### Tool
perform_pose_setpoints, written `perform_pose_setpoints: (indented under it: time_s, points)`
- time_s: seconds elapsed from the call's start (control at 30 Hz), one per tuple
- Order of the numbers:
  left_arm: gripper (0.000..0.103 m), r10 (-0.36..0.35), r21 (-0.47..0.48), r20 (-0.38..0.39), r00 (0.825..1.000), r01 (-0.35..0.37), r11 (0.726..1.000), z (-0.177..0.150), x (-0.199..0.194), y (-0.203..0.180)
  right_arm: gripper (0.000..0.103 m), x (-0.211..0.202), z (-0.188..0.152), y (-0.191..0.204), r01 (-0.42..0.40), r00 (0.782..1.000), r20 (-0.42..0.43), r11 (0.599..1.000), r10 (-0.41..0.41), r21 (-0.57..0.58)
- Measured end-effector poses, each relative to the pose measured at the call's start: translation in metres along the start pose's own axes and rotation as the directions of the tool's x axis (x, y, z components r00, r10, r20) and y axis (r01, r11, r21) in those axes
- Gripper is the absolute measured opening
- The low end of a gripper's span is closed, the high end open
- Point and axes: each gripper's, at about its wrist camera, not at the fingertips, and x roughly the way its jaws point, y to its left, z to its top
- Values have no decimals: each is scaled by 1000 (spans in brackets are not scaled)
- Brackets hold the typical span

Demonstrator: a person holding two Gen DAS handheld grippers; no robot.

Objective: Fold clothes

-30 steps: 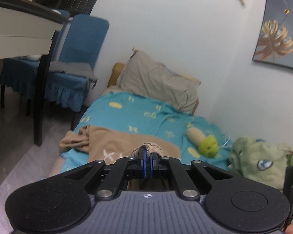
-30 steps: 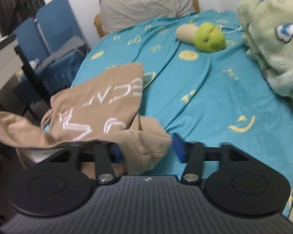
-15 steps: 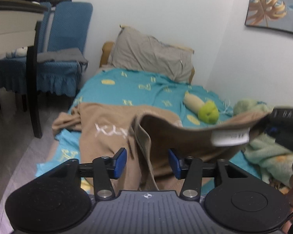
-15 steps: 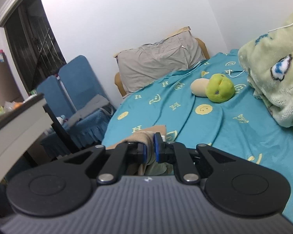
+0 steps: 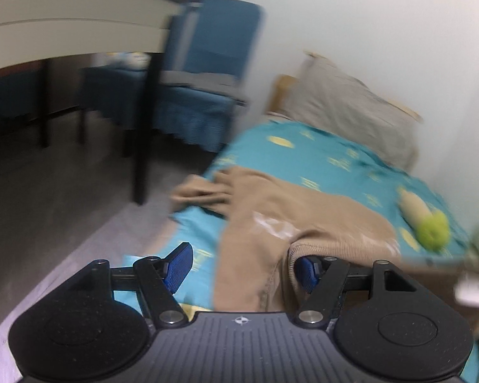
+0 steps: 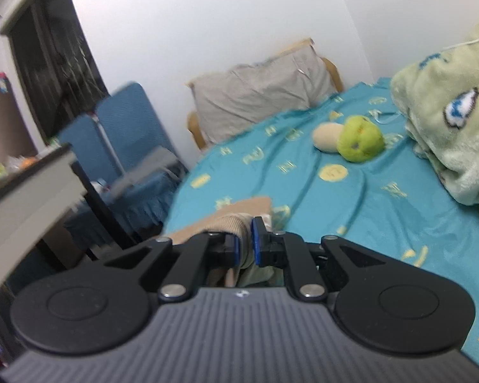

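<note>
My left claw (image 5: 242, 266) is spreading, its blue pads (image 5: 178, 267) apart; a ribbed edge of the tan garment (image 5: 290, 214) drapes over the right pad, not pinched. The rest of the garment lies spread on the near left part of the teal bed sheet (image 5: 332, 156), one end bunched at the bed's left edge. My right claw (image 6: 246, 244) is clamped together on a fold of the same tan cloth. Farther off on the bed I see a green plush toy (image 6: 361, 142), a grey pillow (image 6: 262, 95) and a pale green blanket (image 6: 447, 127) at right.
</note>
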Motion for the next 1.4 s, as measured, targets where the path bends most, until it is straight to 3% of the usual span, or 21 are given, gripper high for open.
perform_pose_setpoints:
  time_s: [0.1, 0.17, 0.2, 0.27, 0.33, 0.4, 0.53, 0.67, 0.8, 0.97, 1.1, 1.17, 1.27, 1.33, 1.4]
  points:
    - [71, 31, -13, 58, 998, -31, 999, 7, -13, 5, 15, 19, -11, -1, 72, 991, -110, 997, -76, -41]
    - [71, 40, -26, 96, 995, -37, 999, 11, -22, 6, 20, 35, -21, -3, 118, 972, -194, 990, -131, -75]
    - [71, 45, -30, 115, 992, -41, 999, 12, -26, 7, 27, 43, -26, -3, 140, 959, -235, 986, -158, -93]
    - [71, 55, -36, 149, 987, -50, 998, 13, -33, 7, 62, 60, -37, -8, 189, 930, -300, 976, -214, -112]
    - [71, 54, -48, 171, 984, -47, 998, 14, -39, 8, 70, 72, -44, -18, 216, 907, -349, 972, -235, -91]
    - [71, 44, -49, 193, 980, -35, 998, 15, -47, 7, 69, 74, -45, -26, 230, 907, -352, 972, -231, -45]
    - [71, 2, -22, 263, 965, 4, 1000, 23, -71, -2, 71, 40, -17, -21, 277, 955, -117, 961, -273, 15]
    - [71, -56, -4, 394, 917, 63, 998, 56, -118, -22, 72, -10, 36, 0, 252, 958, 134, 967, -254, 30]
    - [71, -101, -1, 519, 849, 119, 993, 107, -180, -44, 72, -68, 103, 31, 198, 926, 318, 979, -203, 47]
    - [71, -151, -1, 630, 762, 195, 981, 180, -273, -61, 72, -155, 180, 71, 97, 882, 461, 995, -97, 24]
    - [73, -178, 0, 684, 708, 244, 970, 230, -352, -66, 72, -235, 225, 103, 43, 841, 541, 998, -13, -44]
    - [77, -194, 21, 698, 689, 251, 968, 248, -391, -65, 72, -275, 240, 118, 32, 818, 576, 997, 16, -73]
    - [78, -213, 43, 691, 690, 255, 966, 264, -443, -66, 74, -330, 258, 139, 27, 783, 620, 993, 50, -113]
    - [78, -216, 38, 673, 707, 258, 965, 273, -464, -63, 78, -355, 266, 150, 50, 767, 639, 988, 56, -146]
    - [78, -223, 36, 648, 729, 263, 964, 282, -470, -59, 79, -363, 270, 154, 75, 769, 637, 983, 49, -167]
